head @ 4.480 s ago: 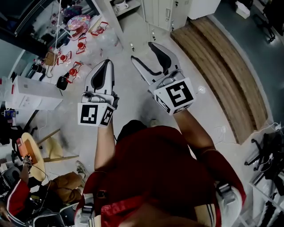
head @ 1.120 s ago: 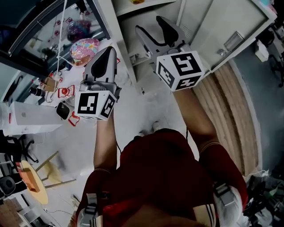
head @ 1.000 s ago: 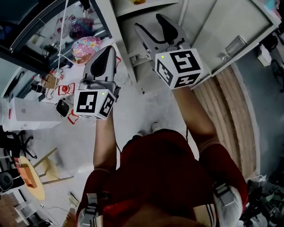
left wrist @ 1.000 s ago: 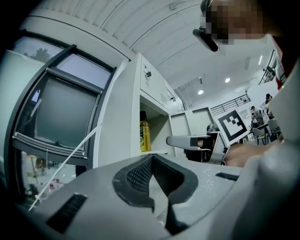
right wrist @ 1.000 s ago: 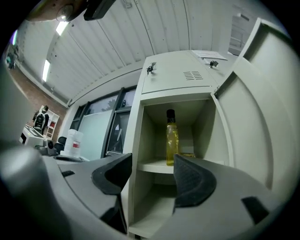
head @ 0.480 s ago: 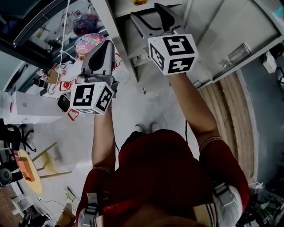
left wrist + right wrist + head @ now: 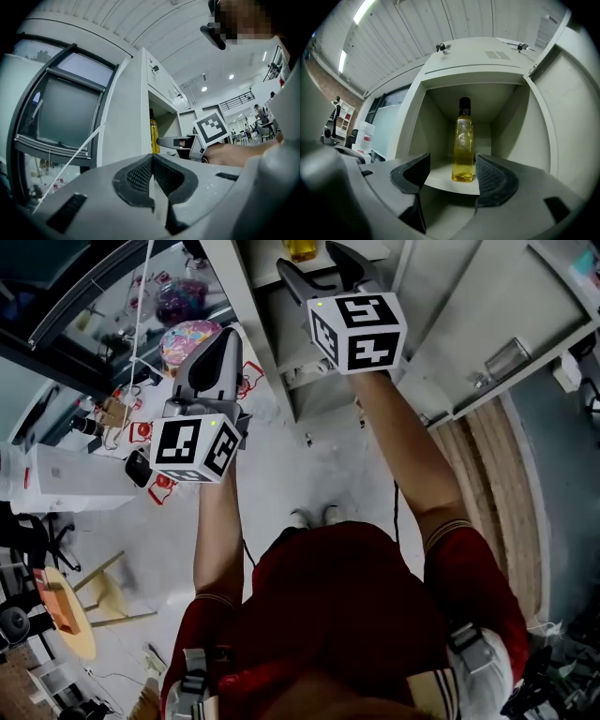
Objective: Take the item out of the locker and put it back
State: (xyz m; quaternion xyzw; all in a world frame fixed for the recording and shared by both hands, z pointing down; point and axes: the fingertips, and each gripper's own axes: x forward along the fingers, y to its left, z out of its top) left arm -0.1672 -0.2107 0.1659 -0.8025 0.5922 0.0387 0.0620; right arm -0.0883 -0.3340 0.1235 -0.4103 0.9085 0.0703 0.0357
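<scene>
**newbie_q:** Where's everything sitting? Start close and work outward pls.

**rig_watcher:** Head view, closest in: the person's red top (image 7: 347, 615) fills the 6 o'clock half. The left gripper (image 7: 227, 334) is out around 10 o'clock, beside the locker's outer side and over the cluttered floor (image 7: 300, 465). Its own view shows the two dark pads pressed tip to tip with nothing in there, so it's closed up and empty.

**newbie_q:** And the other one?

**rig_watcher:** The right gripper (image 7: 313, 259) is further out, at 12 o'clock, nose up at the open compartment of the white locker (image 7: 258, 343). Its jaws have just been spreading and now stand wide apart. In its own view the yellow bottle (image 7: 463, 145) shows through the gap, a bit toward the 3 o'clock pad. Neither pad presses on it, so nothing's gripped.

**newbie_q:** So the bottle's in the locker?

**rig_watcher:** Yep. It stands upright on the compartment's shelf (image 7: 440, 180), black cap on top, roughly mid-shelf, clear of both side walls. The locker door (image 7: 487, 324) hangs open at 2 o'clock in the head view. The left gripper view catches the bottle too, just past the locker's edge, with the right gripper's jaw right beside it.
</scene>
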